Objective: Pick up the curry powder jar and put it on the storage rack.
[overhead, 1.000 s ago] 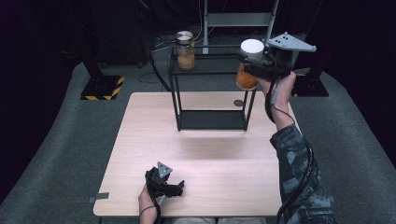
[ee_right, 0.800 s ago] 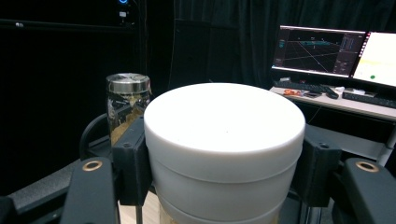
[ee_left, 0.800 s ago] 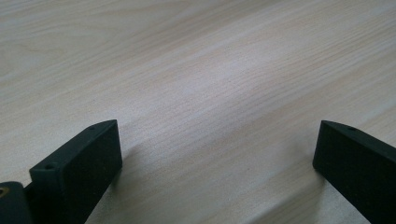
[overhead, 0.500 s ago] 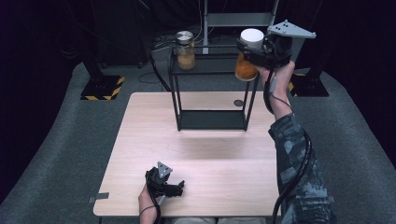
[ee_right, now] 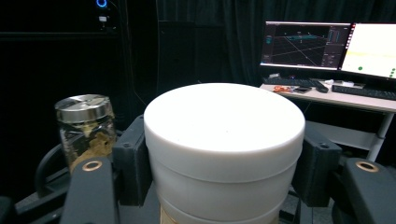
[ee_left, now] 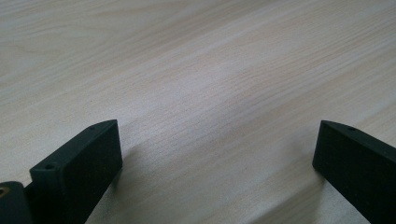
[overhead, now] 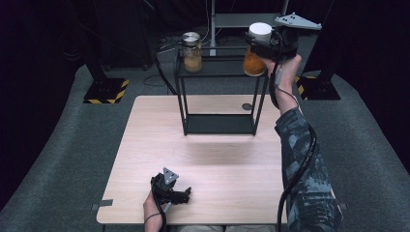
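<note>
Right hand-held gripper [overhead: 258, 48] clamps jar [overhead: 255, 60]: white lid, orange contents, above shelf [overhead: 217, 70].

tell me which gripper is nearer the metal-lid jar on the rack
Right. The right gripper holds a white-lidded jar at the rack's top shelf, across it from the metal-lid jar. The left gripper rests open on the table's near edge.

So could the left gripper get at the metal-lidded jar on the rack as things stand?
Probably not without a long reach: the left gripper rests open at the table's near edge, while the metal-lidded jar stands on the black rack's top shelf at the far side.
</note>
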`<state>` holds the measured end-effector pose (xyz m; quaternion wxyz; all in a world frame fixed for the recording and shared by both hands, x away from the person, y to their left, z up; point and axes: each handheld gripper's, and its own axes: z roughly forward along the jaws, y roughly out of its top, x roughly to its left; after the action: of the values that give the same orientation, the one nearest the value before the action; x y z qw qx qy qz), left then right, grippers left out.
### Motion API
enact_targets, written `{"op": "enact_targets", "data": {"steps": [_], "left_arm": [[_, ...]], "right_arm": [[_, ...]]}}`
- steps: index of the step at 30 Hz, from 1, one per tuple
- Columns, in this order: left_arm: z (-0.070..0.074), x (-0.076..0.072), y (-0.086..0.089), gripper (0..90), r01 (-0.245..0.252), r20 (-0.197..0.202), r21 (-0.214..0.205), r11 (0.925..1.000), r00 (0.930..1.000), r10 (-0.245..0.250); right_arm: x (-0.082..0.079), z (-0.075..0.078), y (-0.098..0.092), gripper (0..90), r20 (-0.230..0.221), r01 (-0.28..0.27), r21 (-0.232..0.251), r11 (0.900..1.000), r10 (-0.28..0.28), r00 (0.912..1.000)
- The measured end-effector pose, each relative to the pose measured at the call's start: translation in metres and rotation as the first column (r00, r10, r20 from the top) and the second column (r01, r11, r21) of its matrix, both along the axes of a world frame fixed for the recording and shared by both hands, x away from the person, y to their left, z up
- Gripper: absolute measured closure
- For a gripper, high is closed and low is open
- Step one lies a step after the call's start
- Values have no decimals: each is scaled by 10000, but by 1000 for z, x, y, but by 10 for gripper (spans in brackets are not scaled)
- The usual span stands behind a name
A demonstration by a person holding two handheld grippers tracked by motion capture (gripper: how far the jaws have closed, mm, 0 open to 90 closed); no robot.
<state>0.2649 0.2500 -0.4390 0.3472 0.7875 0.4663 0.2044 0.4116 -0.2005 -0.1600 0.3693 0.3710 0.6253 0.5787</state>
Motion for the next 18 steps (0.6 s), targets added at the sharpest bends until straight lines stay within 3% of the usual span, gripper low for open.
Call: {"op": "enact_targets", "data": {"steps": [6,18], "left_arm": [[0,0,0,5,16,5,-8,10000,10000,-16],[0,0,0,6,68,11,-14,10000,10000,-68]], "right_arm": [[12,-1,0,334,-96,87,242,9997,-84,9999],[33,-4,16,334,-360,534,-48,9986,-536,9979]]}}
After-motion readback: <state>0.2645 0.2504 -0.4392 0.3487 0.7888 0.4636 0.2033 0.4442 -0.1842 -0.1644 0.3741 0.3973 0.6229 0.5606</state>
